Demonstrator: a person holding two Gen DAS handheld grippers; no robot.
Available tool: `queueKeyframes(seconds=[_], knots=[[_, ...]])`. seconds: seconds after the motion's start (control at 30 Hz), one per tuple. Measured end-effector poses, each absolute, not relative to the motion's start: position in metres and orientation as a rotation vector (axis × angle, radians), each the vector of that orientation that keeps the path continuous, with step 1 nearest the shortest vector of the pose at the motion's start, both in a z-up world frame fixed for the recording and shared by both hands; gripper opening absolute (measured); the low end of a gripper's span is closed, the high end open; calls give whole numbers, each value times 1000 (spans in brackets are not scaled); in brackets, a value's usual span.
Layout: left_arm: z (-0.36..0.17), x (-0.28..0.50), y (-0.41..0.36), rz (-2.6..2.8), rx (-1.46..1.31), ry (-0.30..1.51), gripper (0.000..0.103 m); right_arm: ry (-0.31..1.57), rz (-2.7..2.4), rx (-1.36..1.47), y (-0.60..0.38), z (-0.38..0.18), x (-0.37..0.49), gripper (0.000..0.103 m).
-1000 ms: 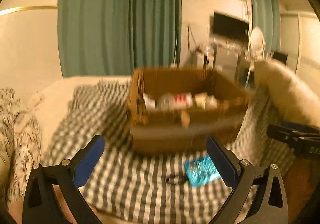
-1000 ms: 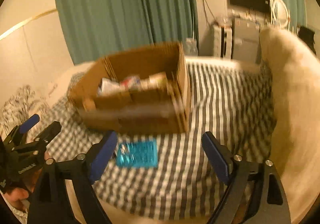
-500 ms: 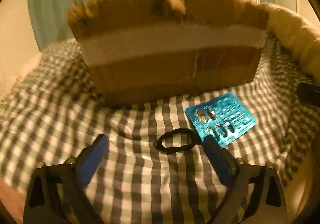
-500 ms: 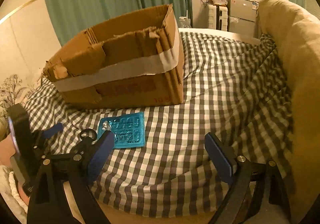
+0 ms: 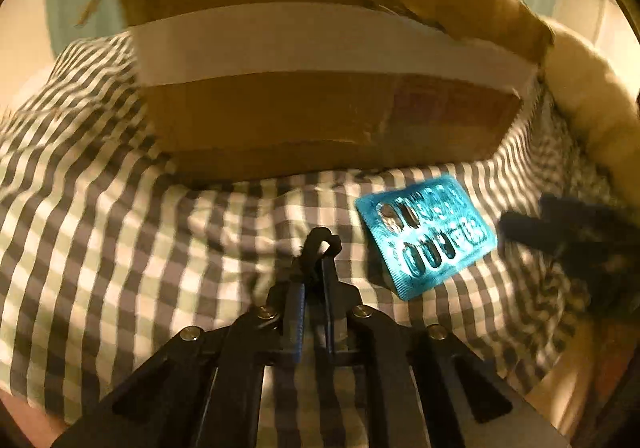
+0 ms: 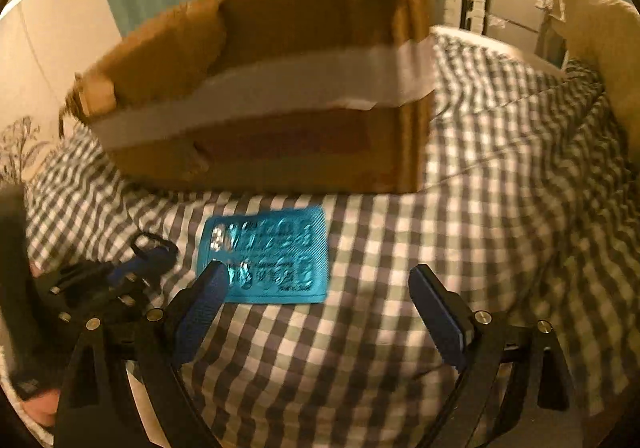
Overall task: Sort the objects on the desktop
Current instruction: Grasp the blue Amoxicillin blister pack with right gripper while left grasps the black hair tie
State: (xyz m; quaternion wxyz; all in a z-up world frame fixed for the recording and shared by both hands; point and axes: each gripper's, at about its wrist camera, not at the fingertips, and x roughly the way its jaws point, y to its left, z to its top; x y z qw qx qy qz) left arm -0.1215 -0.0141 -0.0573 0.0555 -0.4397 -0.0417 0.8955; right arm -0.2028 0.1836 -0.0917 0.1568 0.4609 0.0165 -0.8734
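A black elastic loop [image 5: 322, 242] sticks out from the tips of my left gripper [image 5: 316, 268], whose jaws are closing tight with the loop pinched between the pads, low over the checked cloth [image 5: 120, 228]. A blue blister pack [image 5: 424, 232] lies just to its right. In the right wrist view my right gripper [image 6: 318, 280] stands open low over the blister pack [image 6: 272, 252], its left finger overlapping the pack's near left corner. The left gripper [image 6: 156, 254] and the loop [image 6: 146, 238] show at the left there.
A taped cardboard box [image 5: 320, 108] [image 6: 260, 108] stands right behind the pack and the loop. A beige cushion [image 6: 608, 48] borders the cloth [image 6: 480, 208] on the right. The right gripper is a dark blur [image 5: 560, 232] beside the pack.
My left gripper sank toward the cloth and shut on the black loop. The right gripper came down closer over the blister pack and stayed open.
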Motion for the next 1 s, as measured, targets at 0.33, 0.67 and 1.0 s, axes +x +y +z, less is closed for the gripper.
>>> queueKeyframes(seconds=[0.33, 0.67, 1.0], knots=[[-49, -128, -49, 2848, -1341, -252, 5, 15, -2399, 1390, 155, -119, -209, 103], [-52, -139, -55, 2829, -1369, -266, 5, 125, -2448, 1393, 140, -124, -205, 102], [-52, -146, -57, 2825, -1374, -249, 5, 215, -2459, 1410, 133, -131, -203, 103]])
